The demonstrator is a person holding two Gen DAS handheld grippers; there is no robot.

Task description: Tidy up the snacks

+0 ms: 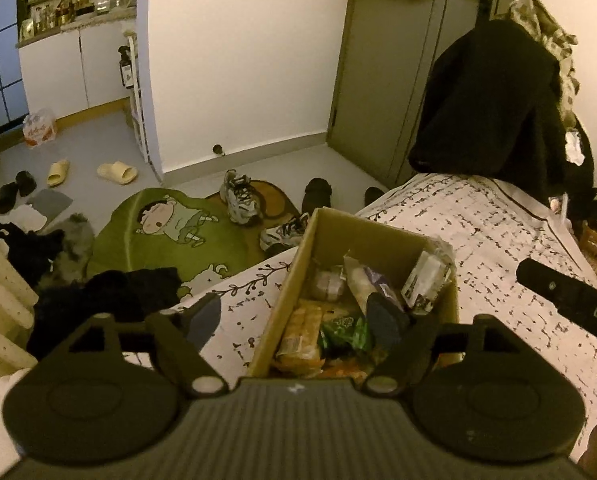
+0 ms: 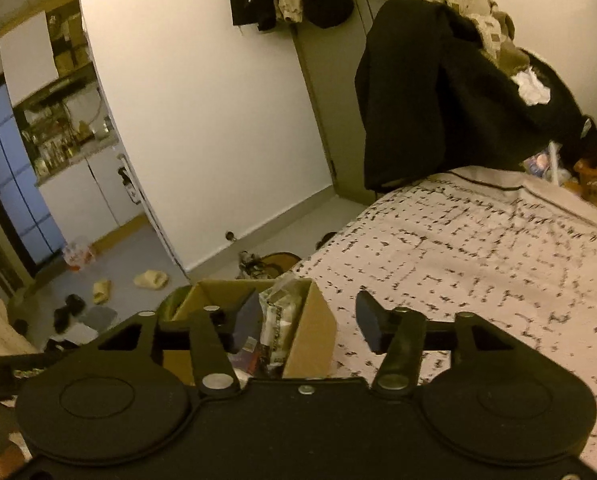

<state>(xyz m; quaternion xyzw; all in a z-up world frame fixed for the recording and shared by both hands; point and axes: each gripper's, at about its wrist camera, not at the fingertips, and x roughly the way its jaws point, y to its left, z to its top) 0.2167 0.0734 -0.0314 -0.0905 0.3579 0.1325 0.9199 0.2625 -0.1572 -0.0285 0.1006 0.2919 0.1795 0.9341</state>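
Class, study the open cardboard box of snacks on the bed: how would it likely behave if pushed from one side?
The cardboard box sits on a soft bedspread, so it would probably drag rather than slide. Its stiff-looking walls should hold shape. Loose snack packets inside may shift.

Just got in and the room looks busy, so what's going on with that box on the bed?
A person holding a gripper in each hand is sorting snacks into a cardboard box that sits on the patterned bedspread. The box already holds several packets, among them a green packet and a white packet. Both the left gripper and the right gripper are open and empty, hovering over the box.
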